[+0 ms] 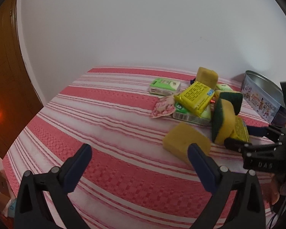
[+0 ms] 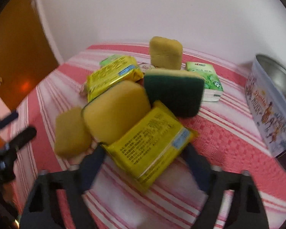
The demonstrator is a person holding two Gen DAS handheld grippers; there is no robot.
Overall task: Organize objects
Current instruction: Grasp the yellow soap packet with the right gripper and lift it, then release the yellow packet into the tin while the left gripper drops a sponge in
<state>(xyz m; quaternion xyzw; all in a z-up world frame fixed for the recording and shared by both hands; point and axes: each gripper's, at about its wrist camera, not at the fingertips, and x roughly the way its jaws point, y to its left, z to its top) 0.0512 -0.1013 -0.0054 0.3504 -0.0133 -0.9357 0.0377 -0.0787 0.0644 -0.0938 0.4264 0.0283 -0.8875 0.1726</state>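
A heap of sponges and packets lies on the red-and-white striped cloth [image 1: 104, 114]. My right gripper [image 2: 145, 147] is shut on a yellow packet [image 2: 150, 145], whose two ends meet the blue pads; it shows at the heap's right side as the right gripper [image 1: 238, 135]. Behind it lean a yellow sponge [image 2: 116, 110] and a green-faced sponge [image 2: 173, 93]. My left gripper [image 1: 140, 148] hangs open over bare cloth, its right finger just in front of a plain yellow sponge [image 1: 185, 141].
A second yellow packet [image 1: 195, 97] tops the heap, with an upright sponge [image 1: 206, 77] behind, green tissue packs [image 1: 164, 86] and a pink sachet [image 1: 163, 107]. An open printed tin [image 2: 270, 103] stands at the right by the white wall. A brown door is at the left.
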